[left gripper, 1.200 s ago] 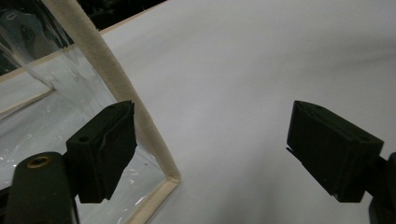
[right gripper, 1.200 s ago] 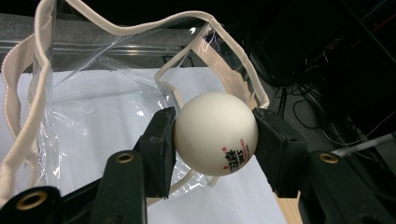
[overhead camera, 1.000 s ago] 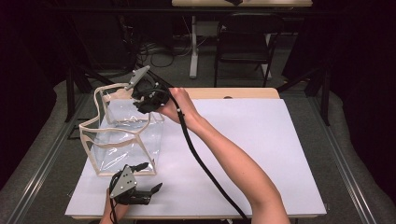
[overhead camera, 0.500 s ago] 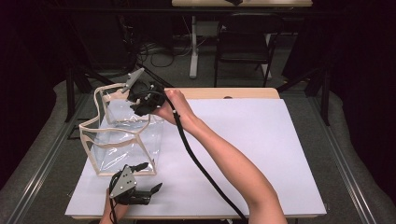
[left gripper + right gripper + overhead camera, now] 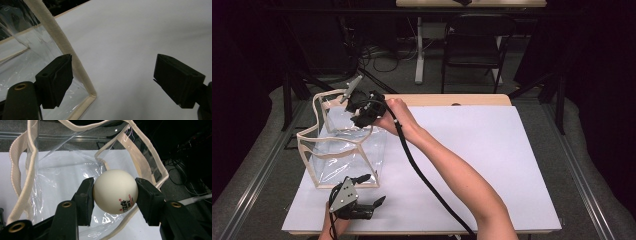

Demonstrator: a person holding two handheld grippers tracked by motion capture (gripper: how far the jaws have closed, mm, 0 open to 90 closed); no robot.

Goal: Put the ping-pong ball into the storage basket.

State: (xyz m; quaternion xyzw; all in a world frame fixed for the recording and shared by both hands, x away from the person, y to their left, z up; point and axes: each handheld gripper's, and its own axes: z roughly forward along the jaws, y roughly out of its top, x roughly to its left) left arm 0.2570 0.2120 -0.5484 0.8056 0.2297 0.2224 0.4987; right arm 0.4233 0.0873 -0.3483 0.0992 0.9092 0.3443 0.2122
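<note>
A: What does the right gripper (image 5: 115,195) have?

B: A white table-tennis ball with red and black print (image 5: 115,194). Both black pads press its sides, so the jaws are closed on it.

A: And where is that relative to the bag?

B: The ball sits right between the pads, over the open mouth of the clear plastic bag with cream fabric trim (image 5: 62,182). In the high view, the gripper (image 5: 362,111) is over the far end of the bag (image 5: 343,150).

A: The left gripper (image 5: 113,80)?

B: Its jaws stand wide apart with nothing between them. The bag's cream corner edge (image 5: 77,72) lies just beside its left pad, and the white table cover (image 5: 140,37) spreads out ahead.
</note>
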